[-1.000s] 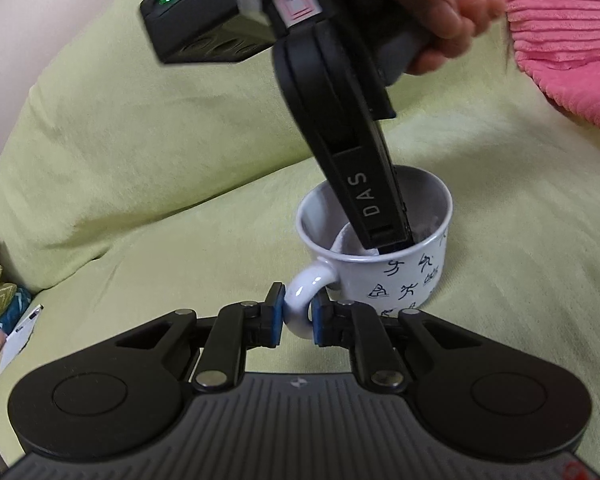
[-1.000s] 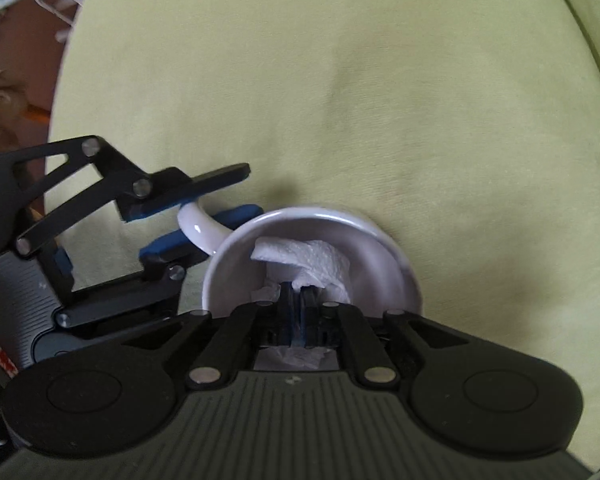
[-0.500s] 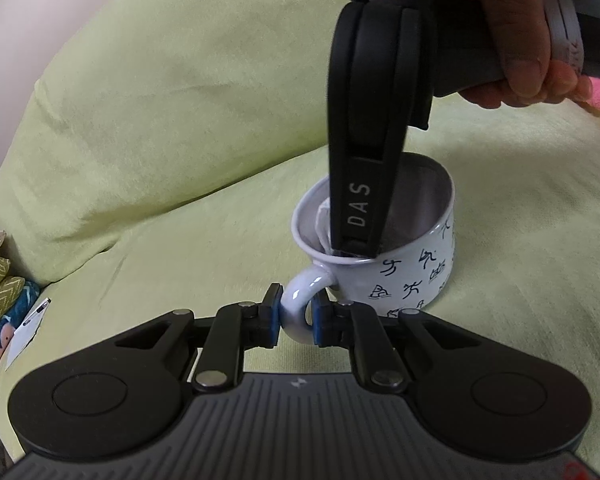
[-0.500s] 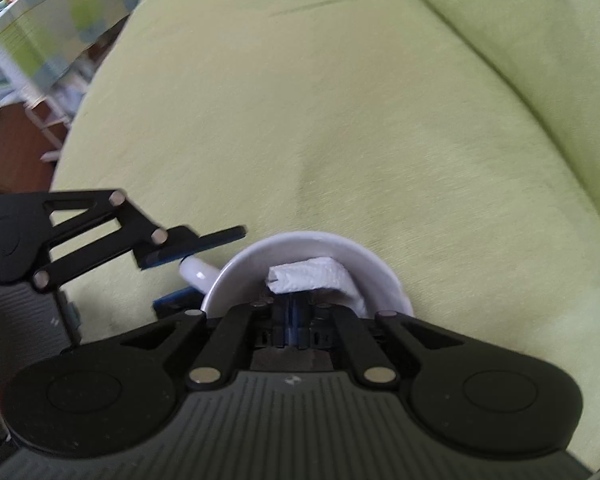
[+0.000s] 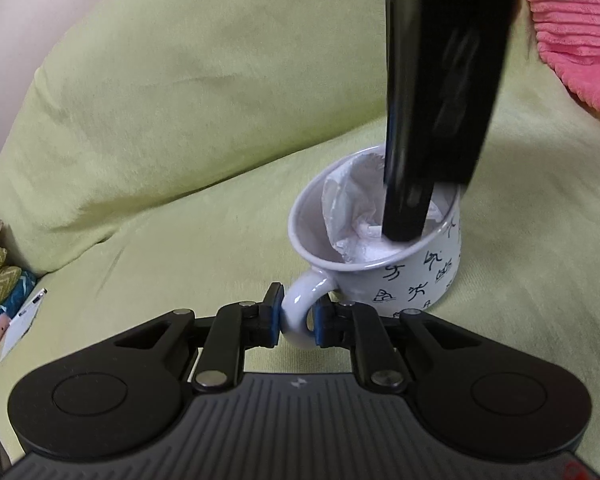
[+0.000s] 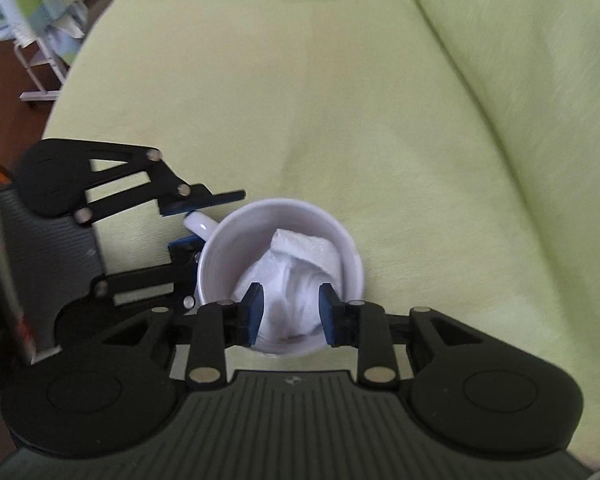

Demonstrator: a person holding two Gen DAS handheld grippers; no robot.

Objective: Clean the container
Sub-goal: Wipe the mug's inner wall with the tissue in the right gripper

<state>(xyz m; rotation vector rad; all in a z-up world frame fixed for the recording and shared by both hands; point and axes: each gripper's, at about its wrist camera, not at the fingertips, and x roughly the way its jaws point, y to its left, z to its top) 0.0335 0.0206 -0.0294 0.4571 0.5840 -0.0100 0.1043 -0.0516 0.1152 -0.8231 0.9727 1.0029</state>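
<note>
Left gripper [image 5: 296, 316] clamped on mug [image 5: 416, 276] handle; right gripper [image 6: 291, 312] jaws parted, crumpled tissue [image 6: 296, 276] between them inside mug.

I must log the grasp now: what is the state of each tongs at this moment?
Left tongs: shut on the mug handle.
Right tongs: open, inside the mug, pads either side of the paper towel.

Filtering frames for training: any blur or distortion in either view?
Left wrist view: the right tongs over the mug are motion-smeared, their lettering unreadable; the mug's figures and the left tongs stay sharp. Right wrist view: the tissue is crisp, the upper-left background soft. Both views bow at the edges from the fisheye.
</note>
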